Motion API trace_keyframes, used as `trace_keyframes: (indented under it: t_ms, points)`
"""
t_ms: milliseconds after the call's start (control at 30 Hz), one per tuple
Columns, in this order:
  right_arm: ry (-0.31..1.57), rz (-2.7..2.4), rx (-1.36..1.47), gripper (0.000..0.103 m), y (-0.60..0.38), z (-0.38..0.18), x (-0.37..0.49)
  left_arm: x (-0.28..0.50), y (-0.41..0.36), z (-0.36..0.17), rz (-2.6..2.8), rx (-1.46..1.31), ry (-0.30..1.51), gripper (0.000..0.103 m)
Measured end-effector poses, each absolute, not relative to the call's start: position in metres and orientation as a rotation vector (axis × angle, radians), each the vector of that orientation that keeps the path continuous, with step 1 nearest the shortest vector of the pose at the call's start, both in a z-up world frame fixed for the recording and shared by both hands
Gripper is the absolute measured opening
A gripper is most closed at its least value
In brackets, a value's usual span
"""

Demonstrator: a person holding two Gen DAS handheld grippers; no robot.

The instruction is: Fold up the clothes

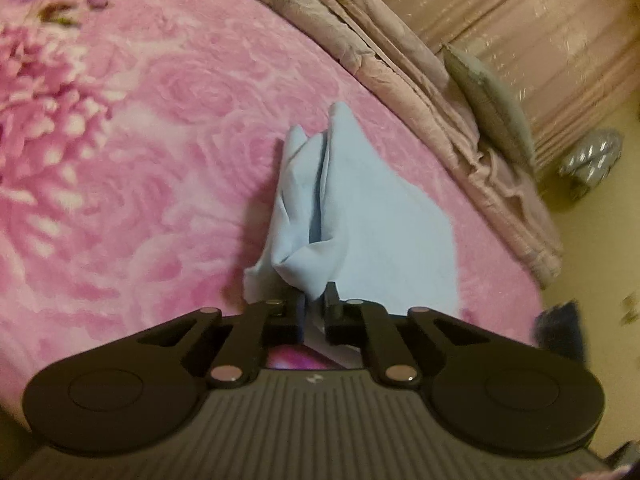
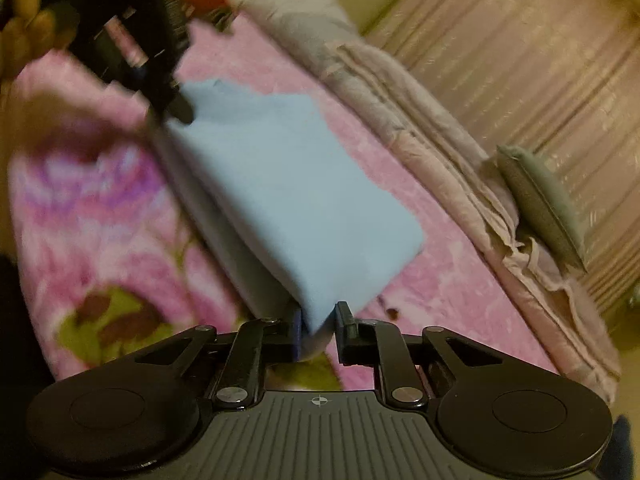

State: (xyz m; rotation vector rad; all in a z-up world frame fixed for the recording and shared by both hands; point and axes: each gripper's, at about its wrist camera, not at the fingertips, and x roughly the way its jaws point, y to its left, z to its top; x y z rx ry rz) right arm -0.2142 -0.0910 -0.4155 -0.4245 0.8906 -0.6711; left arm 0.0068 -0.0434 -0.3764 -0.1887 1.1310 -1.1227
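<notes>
Big pink plush bedspread with rose print point(image 1: 140, 140) covers the bed and takes up most of both views; along its far edge lies a crumpled dusty-pink quilt point(image 1: 400, 80), then a pleated beige-pink curtain point(image 1: 540, 20) behind it, and a small grey-green cushion point(image 1: 492, 108) propped against the quilt. The task item, a light blue soft cloth garment point(image 2: 288, 184), is over the middle of the bedspread, held up off it between the two tools; its far side looks to trail down onto the bedspread, hard to be sure with the blur. It reads as already doubled: a thick layered edge shows on the left in the right wrist view, and the panel is fairly rectangular, so at least one fold looks done. The left wrist view shows bunched ridges and a slit between layers, so it is not tidy yet. Left gripper point(image 1: 314, 304) has its jaws pinched tight on a gathered corner of the blue cloth. Right gripper point(image 2: 318, 318) has cloth between its jaws too, clamping the near corner, though the gap there looks a bit wider. The left gripper also shows top left in the right wrist view, blurred, at the opposite corner. Judging from this: mid-fold, roughly halfway; left to do is another fold-over, laying flat, smoothing.
</notes>
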Motion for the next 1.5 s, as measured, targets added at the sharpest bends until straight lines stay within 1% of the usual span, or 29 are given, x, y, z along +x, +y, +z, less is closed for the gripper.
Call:
trace_keyframes:
  t_ms: [67,100,133,167,200,233,300,400,433,500,533,600,733,767,800,833,867,900,1100,1233,1333,1433,1500]
  points:
    - [0.901,-0.695,-0.438,0.015,-0.089,-0.419,-0.21,0.003,-0.042,-0.378,-1.131,-0.165,1.1,0.011]
    - [0.887,-0.696,-0.376,0.018,-0.093,-0.414,-0.212,0.001,-0.042,-0.378,-1.136,-0.152,1.084,0.012]
    - [0.872,-0.696,-0.312,0.031,-0.098,-0.409,-0.215,-0.001,-0.041,-0.378,-1.136,-0.147,1.075,0.013]
    - [0.853,-0.694,-0.203,0.038,-0.106,-0.401,-0.223,0.0,-0.036,-0.379,-1.116,-0.187,1.108,0.014]
    - [0.824,-0.697,-0.089,0.061,-0.115,-0.395,-0.234,0.001,-0.029,-0.38,-1.103,-0.244,1.159,0.017]
    - [0.794,-0.699,0.026,0.076,-0.124,-0.389,-0.246,0.002,-0.023,-0.382,-1.089,-0.302,1.209,0.02]
    - [0.73,-0.71,0.248,0.076,-0.142,-0.38,-0.271,0.003,-0.011,-0.385,-1.058,-0.419,1.306,0.029]
    - [0.629,-0.763,0.553,0.076,-0.166,-0.376,-0.312,-0.004,-0.002,-0.394,-1.03,-0.547,1.395,0.036]
    - [0.597,-0.783,0.63,0.076,-0.173,-0.377,-0.323,-0.007,-0.002,-0.397,-1.022,-0.578,1.413,0.037]
    - [0.539,-0.817,0.762,0.076,-0.185,-0.377,-0.343,-0.014,-0.008,-0.399,-0.984,-0.567,1.405,0.041]
    - [0.514,-0.827,0.803,0.076,-0.19,-0.376,-0.35,-0.017,-0.011,-0.399,-0.974,-0.558,1.389,0.044]
    - [0.462,-0.846,0.884,0.076,-0.201,-0.374,-0.364,-0.023,-0.017,-0.398,-0.955,-0.54,1.357,0.045]
    - [0.425,-0.864,0.925,0.076,-0.208,-0.37,-0.375,-0.035,-0.032,-0.396,-0.917,-0.508,1.301,0.049]
    - [0.422,-0.865,0.934,0.076,-0.21,-0.37,-0.377,-0.037,-0.035,-0.396,-0.914,-0.502,1.29,0.047]
    - [0.421,-0.864,0.943,0.076,-0.21,-0.37,-0.378,-0.033,-0.034,-0.395,-0.924,-0.503,1.291,0.043]
    - [0.42,-0.864,0.952,0.076,-0.211,-0.371,-0.379,-0.029,-0.034,-0.394,-0.934,-0.503,1.292,0.036]
    - [0.418,-0.862,0.963,0.076,-0.209,-0.371,-0.379,-0.025,-0.033,-0.393,-0.945,-0.503,1.293,0.017]
    - [0.415,-0.857,0.972,0.076,-0.207,-0.37,-0.381,-0.021,-0.033,-0.392,-0.955,-0.503,1.293,0.012]
    - [0.364,-0.782,1.083,0.076,-0.217,-0.375,-0.375,0.004,-0.03,-0.384,-1.015,-0.502,1.295,0.01]
    - [0.313,-0.676,1.228,0.076,-0.232,-0.388,-0.362,0.046,-0.008,-0.367,-1.016,-0.465,1.242,0.01]
    - [0.273,-0.593,1.334,0.076,-0.244,-0.398,-0.353,0.065,0.001,-0.37,-1.027,-0.406,1.237,0.012]
    - [0.245,-0.526,1.424,0.076,-0.256,-0.407,-0.339,0.057,0.004,-0.382,-1.012,-0.473,1.279,0.02]
    - [0.24,-0.516,1.438,0.076,-0.266,-0.412,-0.321,0.052,0.007,-0.39,-1.001,-0.519,1.307,0.037]
